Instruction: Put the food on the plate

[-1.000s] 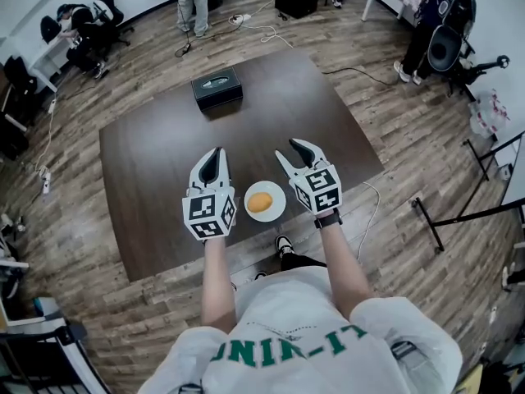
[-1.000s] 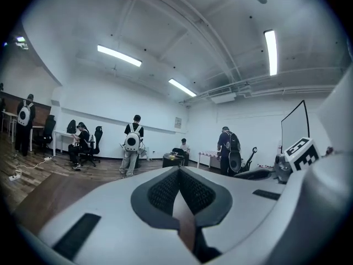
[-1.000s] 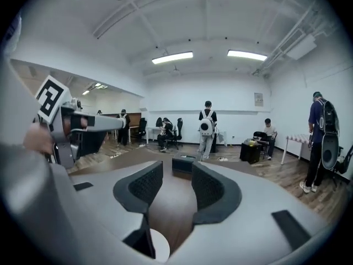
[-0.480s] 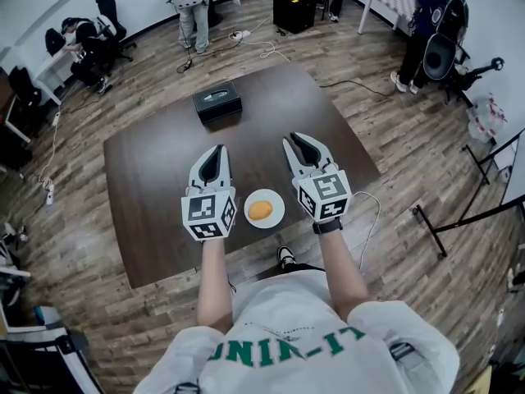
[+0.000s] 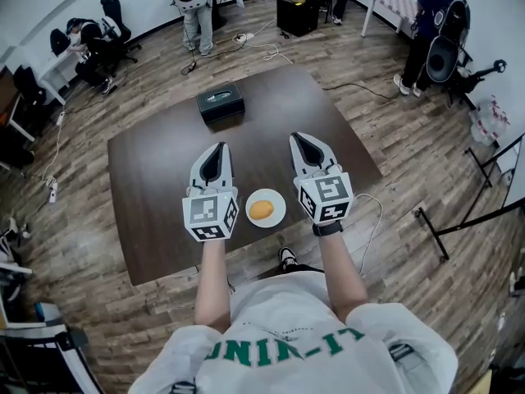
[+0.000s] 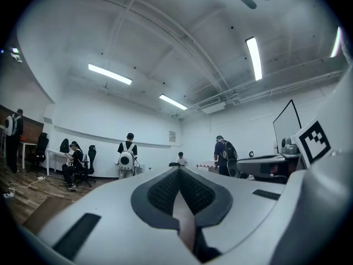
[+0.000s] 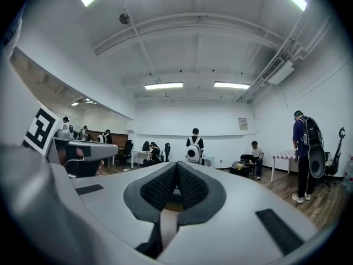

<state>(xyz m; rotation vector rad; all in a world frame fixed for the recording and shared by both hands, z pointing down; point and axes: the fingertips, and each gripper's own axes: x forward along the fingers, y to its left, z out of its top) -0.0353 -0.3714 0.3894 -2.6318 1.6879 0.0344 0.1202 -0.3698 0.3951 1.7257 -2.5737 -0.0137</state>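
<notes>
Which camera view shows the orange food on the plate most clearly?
The head view: the orange food lies in full sight on the white plate. Both gripper views look at the room and show none of it.

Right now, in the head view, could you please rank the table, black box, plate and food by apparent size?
1. table: largest.
2. black box and plate: about alike; the box lies farther off, so unranked.
3. food: smallest.

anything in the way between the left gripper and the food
Nothing visible. The food already sits on the plate, just to the right of the left gripper, with only bare table showing between them. The black box is farther back, well clear.
</notes>
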